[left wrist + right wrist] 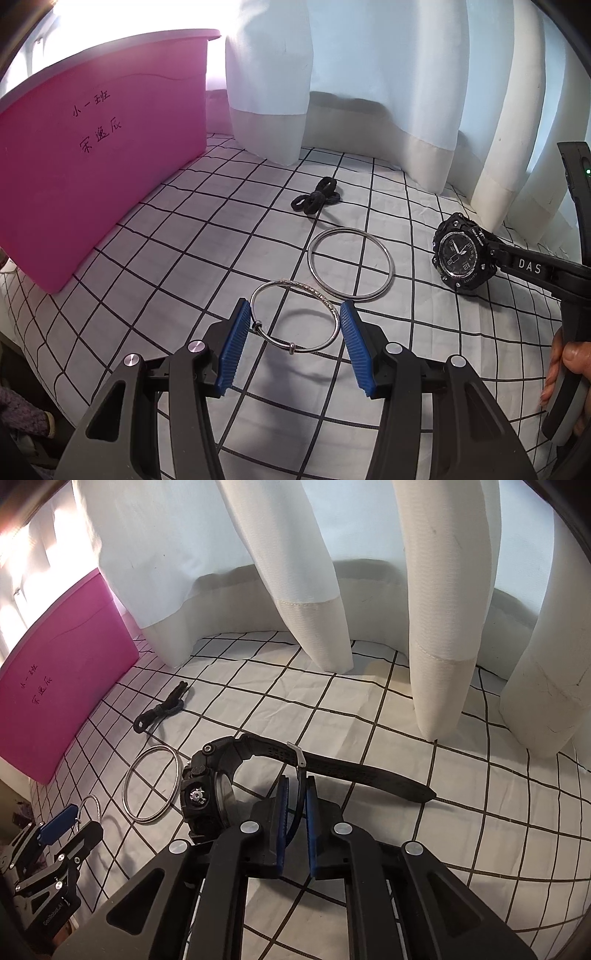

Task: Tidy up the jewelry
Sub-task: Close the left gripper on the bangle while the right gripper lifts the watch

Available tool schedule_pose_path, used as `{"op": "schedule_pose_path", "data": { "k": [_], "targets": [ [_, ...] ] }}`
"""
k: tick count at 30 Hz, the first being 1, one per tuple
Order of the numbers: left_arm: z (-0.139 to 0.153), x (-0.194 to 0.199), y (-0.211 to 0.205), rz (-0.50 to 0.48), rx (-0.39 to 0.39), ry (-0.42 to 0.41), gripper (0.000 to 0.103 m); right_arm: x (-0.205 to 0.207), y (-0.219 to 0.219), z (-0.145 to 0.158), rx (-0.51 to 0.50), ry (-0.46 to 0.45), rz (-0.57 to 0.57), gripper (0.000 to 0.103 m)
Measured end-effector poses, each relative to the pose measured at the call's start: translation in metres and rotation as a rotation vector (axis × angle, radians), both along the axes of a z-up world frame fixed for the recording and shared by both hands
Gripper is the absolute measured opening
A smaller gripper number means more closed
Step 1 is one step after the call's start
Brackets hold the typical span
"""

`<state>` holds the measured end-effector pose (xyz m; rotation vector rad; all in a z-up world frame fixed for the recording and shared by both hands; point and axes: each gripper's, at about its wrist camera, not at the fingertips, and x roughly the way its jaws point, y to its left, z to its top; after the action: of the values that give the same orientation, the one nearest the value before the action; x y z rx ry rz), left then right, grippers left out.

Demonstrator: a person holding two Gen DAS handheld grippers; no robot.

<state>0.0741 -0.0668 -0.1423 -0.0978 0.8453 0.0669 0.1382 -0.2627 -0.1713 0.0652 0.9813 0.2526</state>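
Observation:
My left gripper (295,317) is shut on a small patterned silver bangle (295,319), its blue pads touching the ring's two sides and holding it above the bed. A larger plain silver bangle (350,265) lies flat just beyond it; it also shows in the right wrist view (150,784). My right gripper (298,786) is shut on the strap of a black sport watch (207,786) and holds it above the sheet. The watch face (458,256) shows in the left wrist view. Black hair ties (317,198) lie farther back.
A pink storage box (92,155) with handwritten characters stands at the left on the white grid-pattern sheet (184,229). Pale blue and white curtains (332,74) hang along the back. The left gripper shows at the lower left of the right wrist view (70,823).

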Motion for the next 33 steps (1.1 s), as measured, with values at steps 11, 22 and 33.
{"op": "schedule_pose_path", "data": {
  "k": [11,22,33],
  "targets": [
    [0.000,0.003,0.006,0.004,-0.013,0.008,0.049,0.022,0.016,-0.004,-0.030,0.013,0.041,0.023],
    [0.002,0.001,0.007,0.009,-0.016,0.000,0.049,-0.011,0.031,0.010,-0.109,-0.199,0.065,0.004],
    [0.032,-0.004,0.009,-0.005,-0.017,-0.046,0.049,-0.035,0.020,0.051,-0.036,-0.294,0.024,0.004]
  ]
}}
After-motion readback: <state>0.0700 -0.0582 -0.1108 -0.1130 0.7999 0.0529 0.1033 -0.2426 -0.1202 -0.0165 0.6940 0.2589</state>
